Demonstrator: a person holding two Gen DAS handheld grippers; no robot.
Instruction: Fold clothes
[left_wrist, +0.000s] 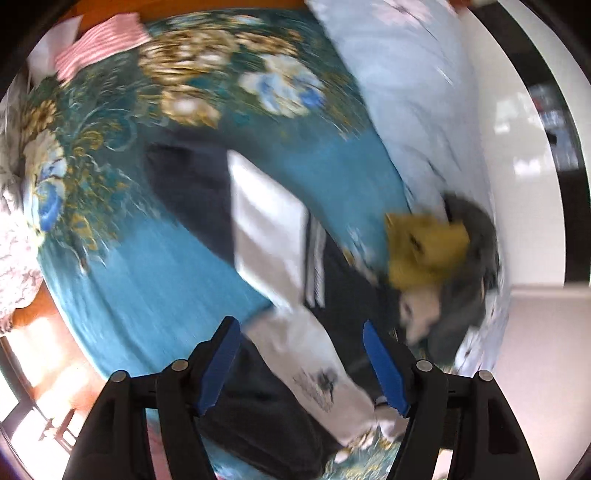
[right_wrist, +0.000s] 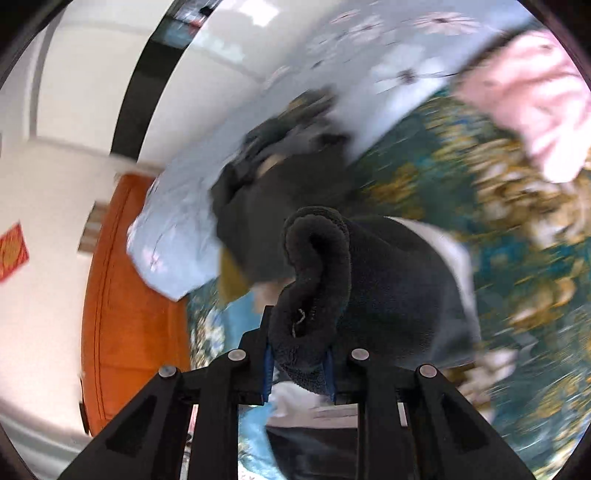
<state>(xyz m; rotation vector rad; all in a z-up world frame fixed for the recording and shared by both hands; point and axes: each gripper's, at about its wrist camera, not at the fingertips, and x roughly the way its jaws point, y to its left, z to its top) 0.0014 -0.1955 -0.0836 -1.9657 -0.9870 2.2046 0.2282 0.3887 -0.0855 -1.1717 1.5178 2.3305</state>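
In the left wrist view, the left gripper (left_wrist: 308, 363) hung above the bed (left_wrist: 155, 288) with its jaws spread wide and nothing between the blue pads (left_wrist: 218, 369). Under it lay the dark garment (left_wrist: 192, 192), spread flat on the teal floral bedspread and running from the middle of the bed down toward the near edge. A white panel (left_wrist: 267, 236) of that garment, with dark and white stripes at its side, sat across its middle, and a white sleeve-like piece with a dark print reached down between the open jaws. Whether the pads touched the cloth could not be told through the blur. Toward the right edge of the bed a heap of clothes (left_wrist: 436, 254), yellow and grey, rested against a pale blue floral quilt (left_wrist: 413, 103). A red-and-white striped cloth (left_wrist: 99, 44) lay at the far left corner.

In the right wrist view, the right gripper (right_wrist: 299, 369) had its jaws closed tight on a thick roll of dark fleece, the edge of the dark garment (right_wrist: 317, 280), which bulged up out of the pads and curled over in front of the lens. The rest of it, with a white band (right_wrist: 443, 243), trailed away over the bedspread (right_wrist: 517, 258). Beyond it were the grey and yellow heap (right_wrist: 266, 206), the pale blue quilt (right_wrist: 177, 236), a pink cloth (right_wrist: 535, 96) at the far right, and an orange headboard (right_wrist: 129, 295) at the left.
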